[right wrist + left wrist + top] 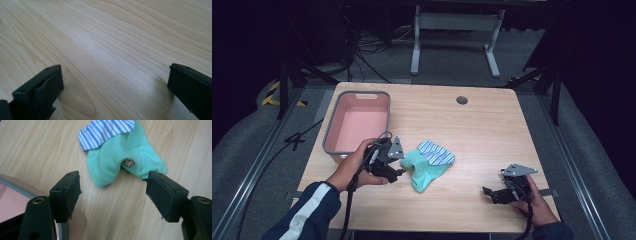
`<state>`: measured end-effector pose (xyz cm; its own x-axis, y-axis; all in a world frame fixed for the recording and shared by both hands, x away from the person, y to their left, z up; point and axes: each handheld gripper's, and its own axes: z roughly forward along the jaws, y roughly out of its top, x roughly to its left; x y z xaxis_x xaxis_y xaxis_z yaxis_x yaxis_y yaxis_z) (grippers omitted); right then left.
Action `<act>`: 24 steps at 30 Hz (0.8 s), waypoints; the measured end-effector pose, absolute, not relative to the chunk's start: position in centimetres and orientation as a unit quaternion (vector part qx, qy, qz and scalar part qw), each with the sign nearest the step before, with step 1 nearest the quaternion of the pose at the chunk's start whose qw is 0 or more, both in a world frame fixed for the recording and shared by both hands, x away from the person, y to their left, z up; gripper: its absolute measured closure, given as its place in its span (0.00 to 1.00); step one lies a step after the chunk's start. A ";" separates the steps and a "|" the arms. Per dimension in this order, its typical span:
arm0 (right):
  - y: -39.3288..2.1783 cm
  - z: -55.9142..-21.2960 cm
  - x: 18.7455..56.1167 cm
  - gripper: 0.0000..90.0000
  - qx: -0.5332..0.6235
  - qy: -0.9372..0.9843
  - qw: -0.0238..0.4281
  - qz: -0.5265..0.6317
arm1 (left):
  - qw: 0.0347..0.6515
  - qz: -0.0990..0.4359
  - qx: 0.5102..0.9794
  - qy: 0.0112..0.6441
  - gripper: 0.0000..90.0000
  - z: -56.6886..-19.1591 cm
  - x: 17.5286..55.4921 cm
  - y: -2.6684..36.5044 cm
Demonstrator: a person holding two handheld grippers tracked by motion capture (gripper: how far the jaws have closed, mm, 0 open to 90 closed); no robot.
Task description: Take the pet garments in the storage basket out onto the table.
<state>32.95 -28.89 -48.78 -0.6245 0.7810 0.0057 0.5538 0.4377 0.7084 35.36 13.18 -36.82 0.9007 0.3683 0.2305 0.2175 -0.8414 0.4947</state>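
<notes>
A pink bin [357, 125] sits by the counter's [492, 130] left edge. The left claw [113, 192], jaws wide, faces the green sock [117, 161] mid-counter, seemingly approaching; next it must close on cloth. The right claw [494, 194] waits wide near the front-right corner.

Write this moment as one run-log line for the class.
left gripper: open, at green sock | right gripper: open over bare table | striped sock: on green sock | pink bin: left, empty

Left tool [113, 192] jaws wide apart over table [37, 150]; green sock [112, 165], striped sock [105, 131] ahead.
</notes>
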 end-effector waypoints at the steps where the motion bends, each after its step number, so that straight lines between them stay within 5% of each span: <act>1: -28.9 -48.8 33.0 0.01 0.401 0.832 0.164 0.347 | 0.234 0.162 0.946 0.153 0.29 -36.9 35.3 13.4; 24: -28.9 -48.8 32.9 0.01 0.401 0.832 0.163 0.347 | 0.228 0.173 0.942 0.177 0.28 -38.6 32.7 18.7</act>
